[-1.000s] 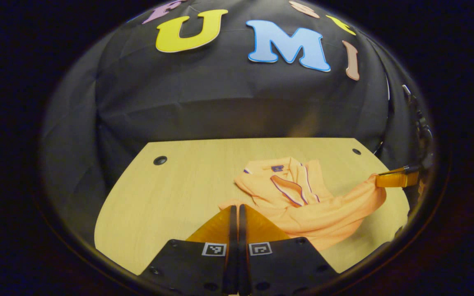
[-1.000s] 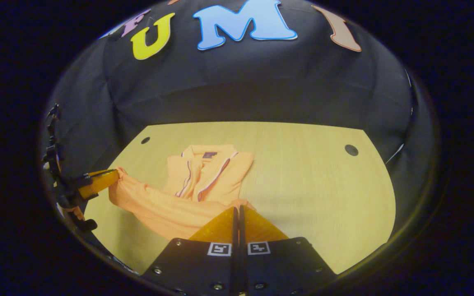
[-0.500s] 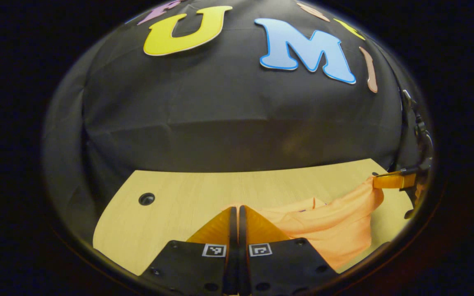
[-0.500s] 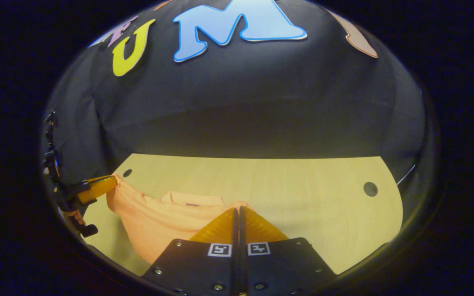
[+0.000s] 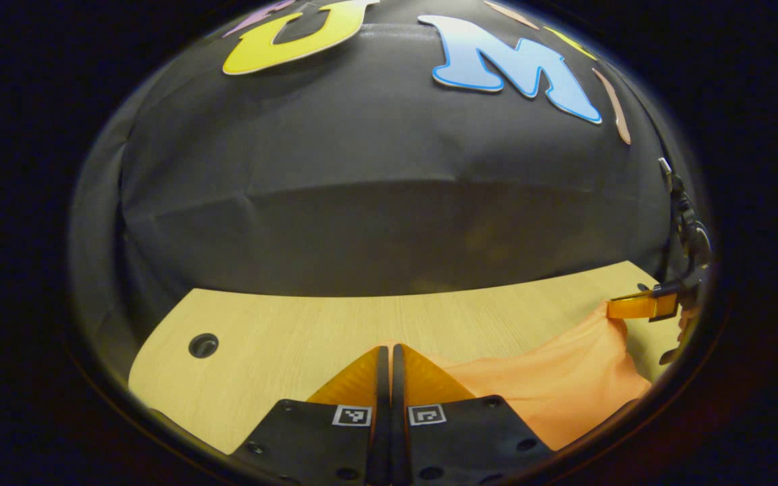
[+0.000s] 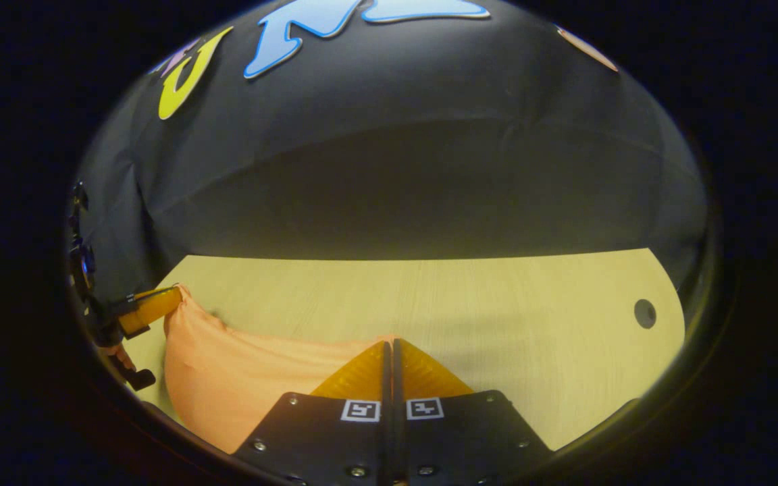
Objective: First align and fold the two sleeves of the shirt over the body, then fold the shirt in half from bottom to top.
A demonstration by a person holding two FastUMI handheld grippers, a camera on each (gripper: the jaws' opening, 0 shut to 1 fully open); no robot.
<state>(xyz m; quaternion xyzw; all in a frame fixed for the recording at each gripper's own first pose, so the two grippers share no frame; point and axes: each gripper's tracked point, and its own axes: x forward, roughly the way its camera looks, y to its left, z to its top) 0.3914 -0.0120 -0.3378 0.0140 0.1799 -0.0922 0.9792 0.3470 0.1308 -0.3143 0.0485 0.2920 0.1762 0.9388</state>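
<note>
The jaws of both grippers were pinched tight on the orange shirt's (image 6: 227,378) bottom hem. They had carried it up over the desk (image 5: 294,331), hiding the collar, so the bottom-to-top fold looked nearly done.

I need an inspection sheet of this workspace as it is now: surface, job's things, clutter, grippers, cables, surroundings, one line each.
Surface: light wooden table with a round hole near its edge, another hole on the other side.
Job's things: orange shirt hanging stretched between the two grippers, raised off the table; collar and sleeves hidden.
Clutter: nothing seen.
Grippers: left hand-held gripper shut on one end of the shirt's edge; right hand-held gripper shut on the other end.
Cables: nothing seen.
Surroundings: black cloth wall behind the table.
</note>
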